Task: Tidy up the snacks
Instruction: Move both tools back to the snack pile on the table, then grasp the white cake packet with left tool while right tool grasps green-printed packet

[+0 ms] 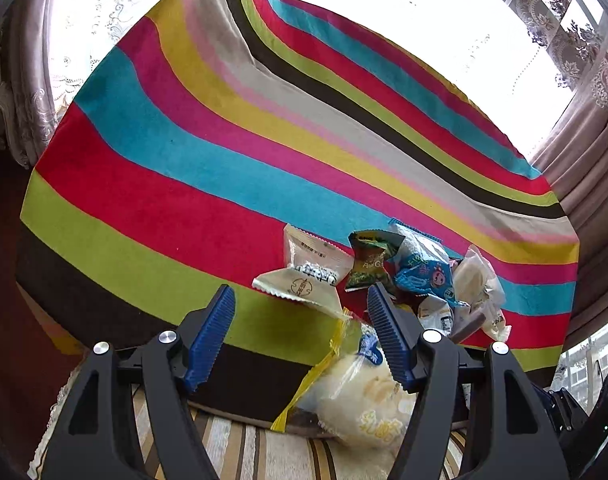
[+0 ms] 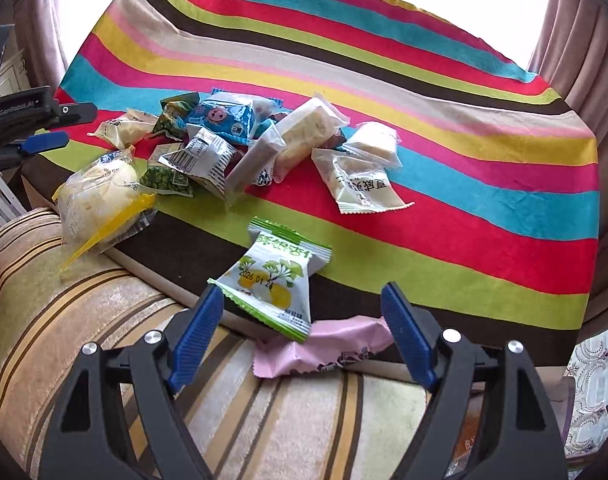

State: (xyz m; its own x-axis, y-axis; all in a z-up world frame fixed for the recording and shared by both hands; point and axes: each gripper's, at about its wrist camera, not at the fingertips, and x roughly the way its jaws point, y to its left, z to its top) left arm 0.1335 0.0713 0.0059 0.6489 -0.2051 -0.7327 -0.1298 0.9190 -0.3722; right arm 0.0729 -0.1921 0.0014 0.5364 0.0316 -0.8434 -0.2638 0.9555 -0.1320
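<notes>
Off the near edge of the striped cloth (image 2: 483, 240), our right gripper (image 2: 302, 308) stands apart and empty around the green-edged packet (image 2: 278, 276), long axis running away from us. Left gripper (image 1: 300, 320), also apart, hangs over the yellow-sealed bun (image 1: 363, 392); snack pile (image 2: 232, 136) lies beyond.

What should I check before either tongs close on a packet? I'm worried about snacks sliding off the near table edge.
1. Left tongs open: ok.
2. Right tongs open: ok.
3. Bread packet fully on striped tablecloth: not ok, overhangs the near edge.
4. Green-edged packet clear of the pile: ok.
5. Pink packet unobstructed: not ok, partly beneath the green-edged packet.
6. Destination container in view: cannot tell.
</notes>
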